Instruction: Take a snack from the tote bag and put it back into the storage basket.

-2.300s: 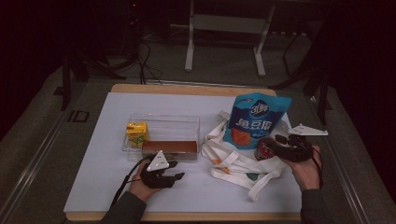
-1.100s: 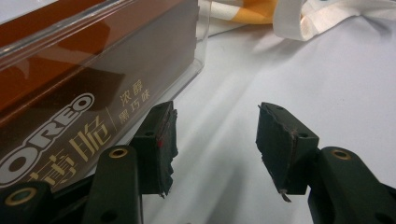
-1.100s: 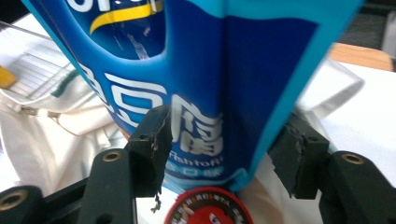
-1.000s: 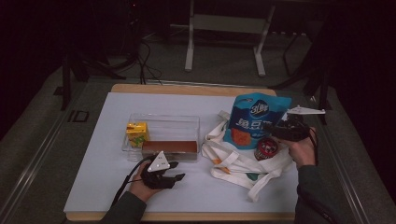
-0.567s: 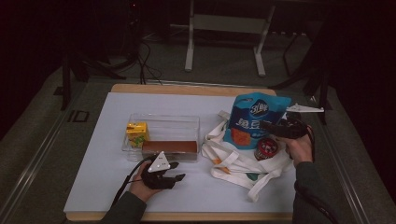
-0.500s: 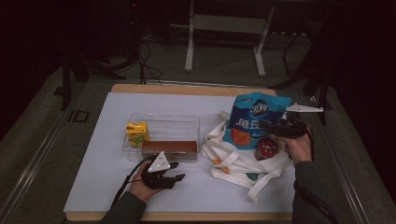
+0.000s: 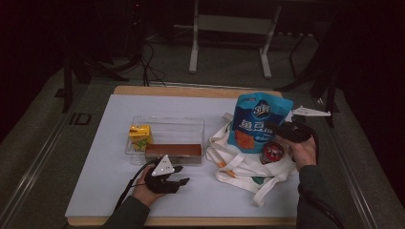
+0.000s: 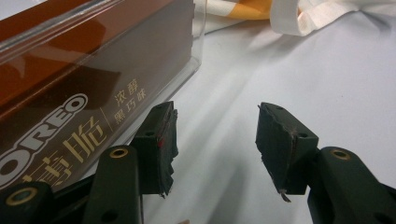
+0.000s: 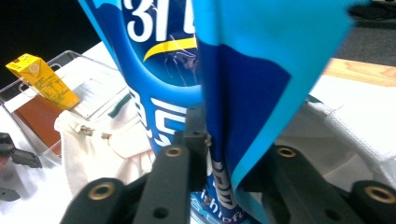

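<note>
Right tongs (image 9: 219, 154): just closed, clenched on blue snack bag (image 7: 258, 121) at desk's (image 7: 95, 191) two o'clock, upright over tote bag (image 7: 239, 164), apparently for lifting | Left tongs (image 8: 215, 140): released, idle beside clear tray (image 7: 196, 126).

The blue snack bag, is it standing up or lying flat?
Standing up. The blue snack bag rises upright over the white tote bag, with the right gripper shut on its edge.
</note>
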